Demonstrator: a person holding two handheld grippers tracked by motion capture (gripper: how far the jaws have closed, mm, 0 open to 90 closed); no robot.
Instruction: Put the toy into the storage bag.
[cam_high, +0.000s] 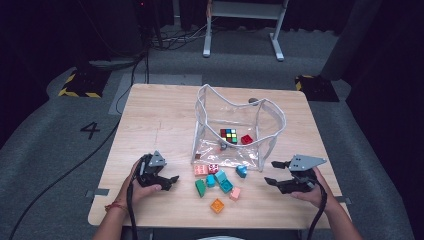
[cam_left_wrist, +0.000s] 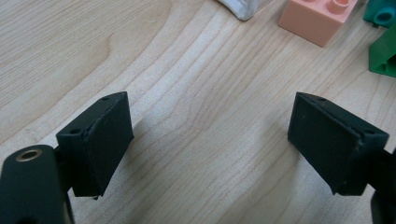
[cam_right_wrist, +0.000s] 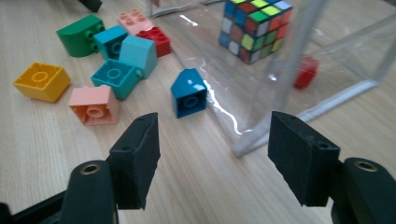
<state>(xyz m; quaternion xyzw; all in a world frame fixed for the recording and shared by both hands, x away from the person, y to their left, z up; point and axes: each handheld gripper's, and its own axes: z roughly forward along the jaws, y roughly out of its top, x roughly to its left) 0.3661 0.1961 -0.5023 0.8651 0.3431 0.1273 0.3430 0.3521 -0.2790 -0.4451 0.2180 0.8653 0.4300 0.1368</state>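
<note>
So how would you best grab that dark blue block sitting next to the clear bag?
Probably by the blue block's two flat upright side walls, coming in from the right gripper's side with open jaws. Its top slopes like a roof, and the clear bag crowds one side.

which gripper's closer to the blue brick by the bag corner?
Right. The right gripper sits just to the right of the blue brick, open jaws aimed toward it. The left gripper is across the brick pile, at the brick's far left.
</note>
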